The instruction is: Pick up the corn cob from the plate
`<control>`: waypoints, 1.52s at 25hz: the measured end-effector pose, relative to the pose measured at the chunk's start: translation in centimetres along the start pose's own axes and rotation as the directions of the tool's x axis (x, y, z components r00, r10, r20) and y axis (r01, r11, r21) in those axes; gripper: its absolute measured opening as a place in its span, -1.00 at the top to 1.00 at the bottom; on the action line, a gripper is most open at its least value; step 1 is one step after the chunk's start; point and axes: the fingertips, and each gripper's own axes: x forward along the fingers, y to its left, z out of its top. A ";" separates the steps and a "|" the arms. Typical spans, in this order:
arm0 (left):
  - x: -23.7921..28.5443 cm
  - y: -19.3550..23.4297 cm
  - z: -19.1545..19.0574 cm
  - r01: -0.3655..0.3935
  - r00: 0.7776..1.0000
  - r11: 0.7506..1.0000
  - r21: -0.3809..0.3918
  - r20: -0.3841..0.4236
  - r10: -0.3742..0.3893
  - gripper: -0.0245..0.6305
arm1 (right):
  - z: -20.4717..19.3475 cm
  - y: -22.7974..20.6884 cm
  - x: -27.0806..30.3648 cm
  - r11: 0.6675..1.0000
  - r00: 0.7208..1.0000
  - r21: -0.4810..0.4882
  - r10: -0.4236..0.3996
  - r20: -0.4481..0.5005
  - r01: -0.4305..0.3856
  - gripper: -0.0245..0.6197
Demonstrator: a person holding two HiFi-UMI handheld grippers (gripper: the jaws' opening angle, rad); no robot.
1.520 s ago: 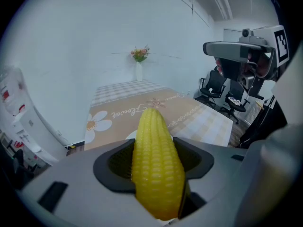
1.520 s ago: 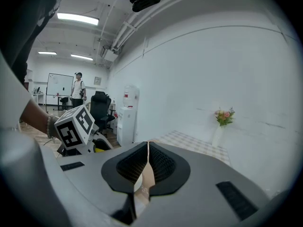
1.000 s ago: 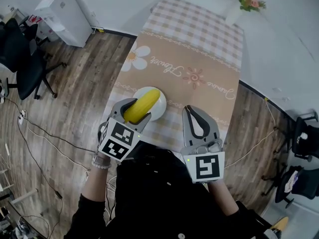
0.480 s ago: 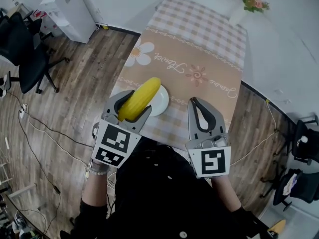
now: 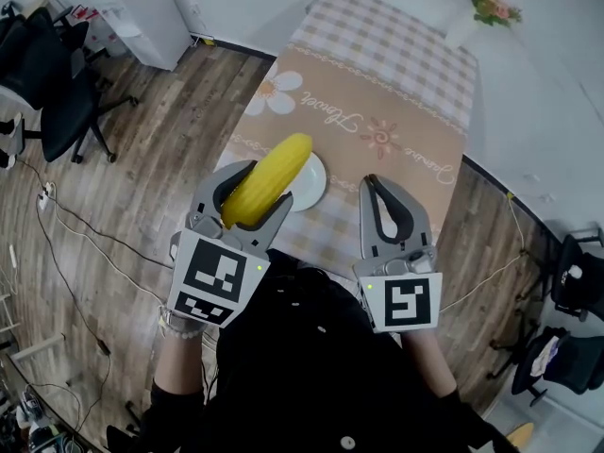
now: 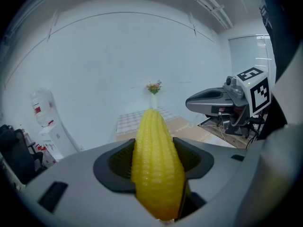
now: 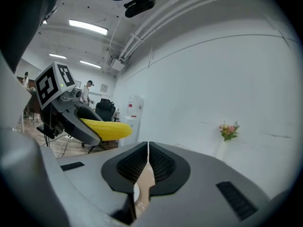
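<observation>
Holding the corn cob [image 5: 267, 179] up off the plate [image 5: 314, 189].
The left gripper [image 5: 260, 187] squeezed it; the right gripper [image 5: 375, 185], pressed shut, hung beside it by the table [image 5: 396, 92] edge.

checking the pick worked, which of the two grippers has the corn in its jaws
The left gripper: its jaws are clamped on the yellow corn cob, held off the white plate. The right gripper has its jaws together, nothing between them.

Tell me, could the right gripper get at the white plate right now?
Probably yes: the right gripper is empty and beside the plate, nothing between them; the left gripper holds the corn cob.
</observation>
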 end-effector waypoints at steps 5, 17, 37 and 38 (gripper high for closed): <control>-0.4 -0.1 0.3 -0.013 1.000 1.000 0.003 0.008 0.013 0.13 | -0.1 0.0 0.1 1.000 1.000 0.004 0.002 -0.002 -0.002 0.79; -0.5 0.0 0.6 -0.018 1.000 1.000 0.010 0.014 0.018 0.13 | 0.1 0.1 0.3 1.000 1.000 -0.001 0.008 0.004 -0.008 0.79; 0.6 0.3 0.7 -0.003 1.000 1.000 0.012 0.005 0.003 0.13 | -0.2 -0.4 0.6 1.000 1.000 -0.017 0.000 -0.006 0.000 0.79; 0.6 0.3 0.8 -0.002 1.000 1.000 0.013 0.005 0.002 0.13 | -0.2 -0.5 0.7 1.000 1.000 -0.017 -0.001 -0.007 0.001 0.79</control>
